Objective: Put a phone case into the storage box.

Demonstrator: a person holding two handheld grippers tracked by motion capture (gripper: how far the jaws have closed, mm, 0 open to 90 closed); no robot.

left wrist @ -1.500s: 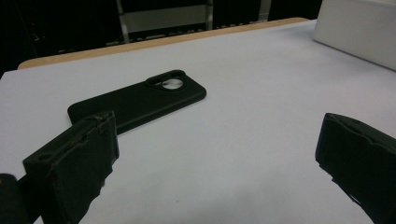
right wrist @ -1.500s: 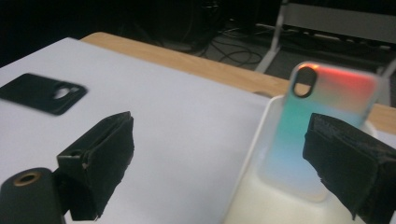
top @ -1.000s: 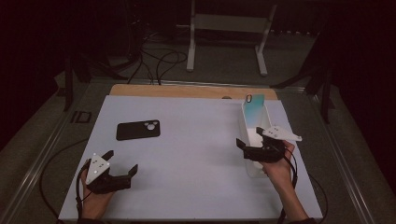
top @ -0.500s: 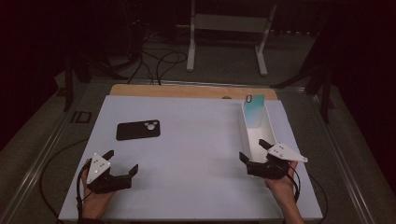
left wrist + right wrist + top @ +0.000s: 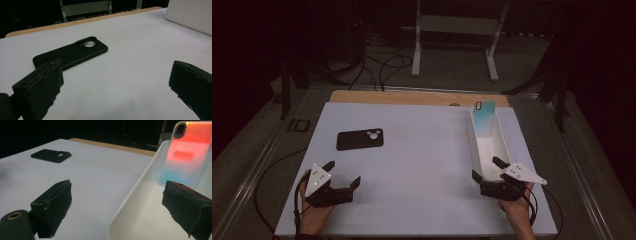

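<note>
Black phone case [image 5: 360, 139] flat on counter [image 5: 427, 165], far-left; my left gripper [image 5: 343, 176] jaws spread, right gripper [image 5: 488, 169] too; I'd approach low, straddling edges.

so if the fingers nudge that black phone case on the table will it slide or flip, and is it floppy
The black phone case lies flat and thin on the smooth white table, so it would probably slide rather than flip. Its matte look suggests soft rubbery material, likely light and a bit bendy. Lying so low, its edge may be awkward to grip.

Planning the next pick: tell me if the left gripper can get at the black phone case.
Probably yes. The left gripper is open, and bare white table lies between it and the black phone case, which lies flat ahead of its fingers.
</note>
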